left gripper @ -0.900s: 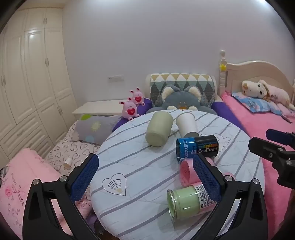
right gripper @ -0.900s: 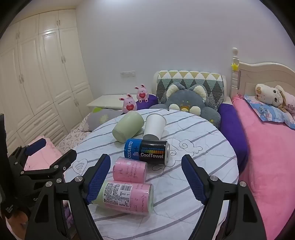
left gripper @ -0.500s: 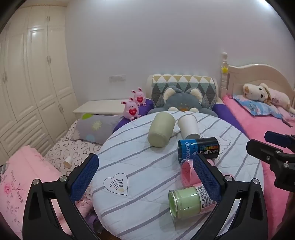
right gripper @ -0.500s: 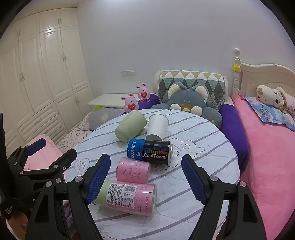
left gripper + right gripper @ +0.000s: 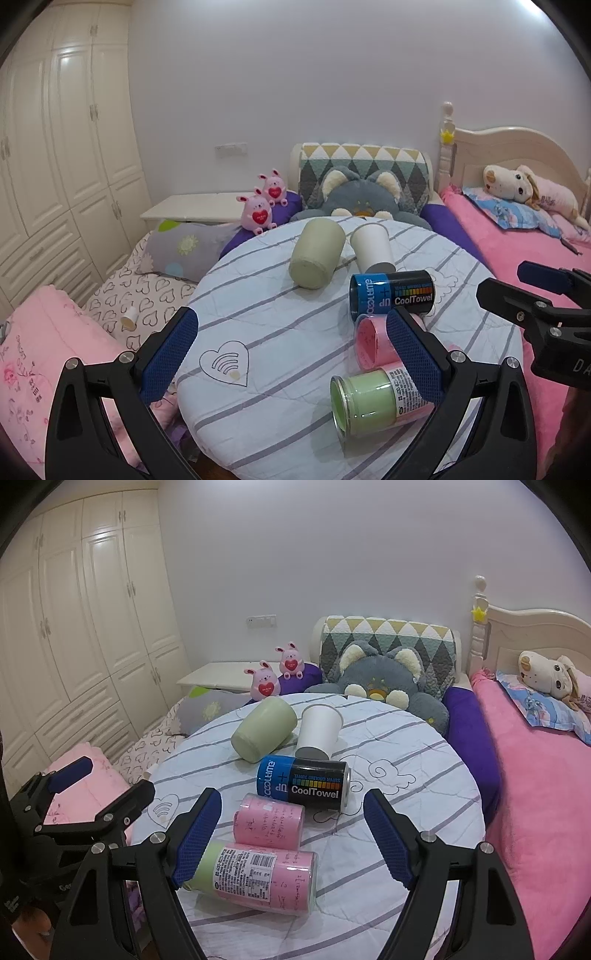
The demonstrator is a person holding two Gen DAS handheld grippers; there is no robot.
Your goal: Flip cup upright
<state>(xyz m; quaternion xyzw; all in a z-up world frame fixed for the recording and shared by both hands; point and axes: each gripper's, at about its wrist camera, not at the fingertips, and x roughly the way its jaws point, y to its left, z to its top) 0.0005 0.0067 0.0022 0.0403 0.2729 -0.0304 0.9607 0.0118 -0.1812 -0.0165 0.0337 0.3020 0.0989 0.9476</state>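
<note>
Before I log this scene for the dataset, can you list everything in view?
green cup: 1, pale green, lying on its side, far part of table
paper cup: 1, white, on its side beside the green cup
CoolTowel can: 1, blue and black, on its side, mid-table
pink containers: 2, on their sides, near edge
round table: 1, striped white cover
bunny toys: 2, pink, behind table
cat cushion: 1, grey
bed: 1, pink
left claw: open, empty
right claw: open, empty

On the table (image 5: pixel 424 812) lie five things — cup (image 5: pixel 264 729) far left, paper cup (image 5: pixel 318 733) beside it, can (image 5: pixel 304 784) before them, two jars (image 5: pixel 269 820) nearest.
</note>
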